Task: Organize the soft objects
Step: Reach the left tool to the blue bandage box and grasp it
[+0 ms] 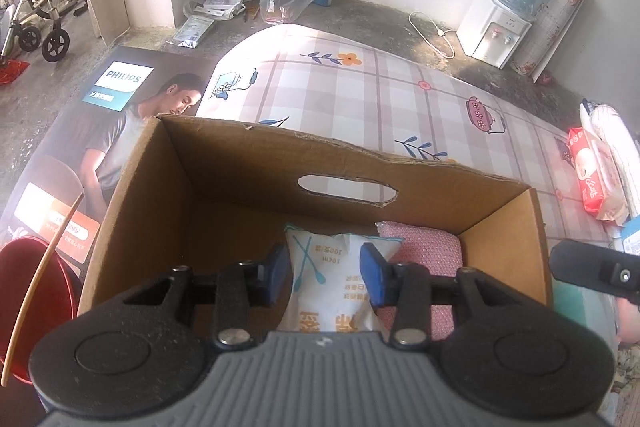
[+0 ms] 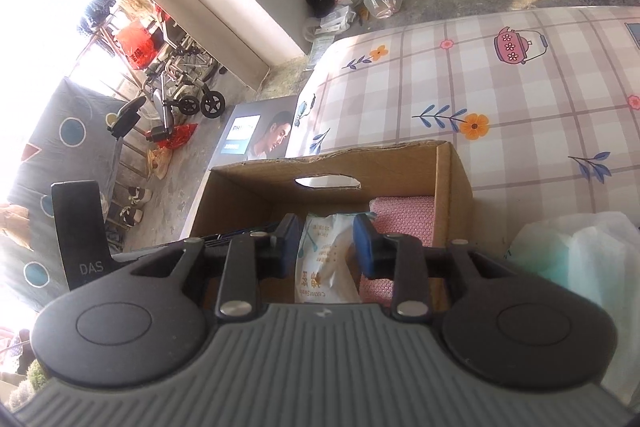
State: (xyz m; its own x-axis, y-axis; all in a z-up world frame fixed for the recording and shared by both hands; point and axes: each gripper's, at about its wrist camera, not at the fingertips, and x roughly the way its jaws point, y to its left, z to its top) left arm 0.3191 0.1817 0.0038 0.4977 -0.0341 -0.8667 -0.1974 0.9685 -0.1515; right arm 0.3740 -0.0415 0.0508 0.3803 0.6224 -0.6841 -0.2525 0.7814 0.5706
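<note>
A white packet of cotton swabs (image 1: 334,279) lies in the brown cardboard box (image 1: 240,187), with a pink sponge (image 1: 428,251) touching it at 3 o'clock. The left gripper (image 1: 325,271) hangs over the packet, fingers apart, holding nothing. The right gripper (image 2: 326,243) is open too. The box sits on a checked flowery mat (image 1: 380,95).

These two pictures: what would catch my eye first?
Probably the open cardboard box sitting on a plaid flowered mattress. Inside it lie a white cotton swab packet and, to its right, a pink sponge. The left gripper frames the packet with jaws open, not pressing it.
</note>
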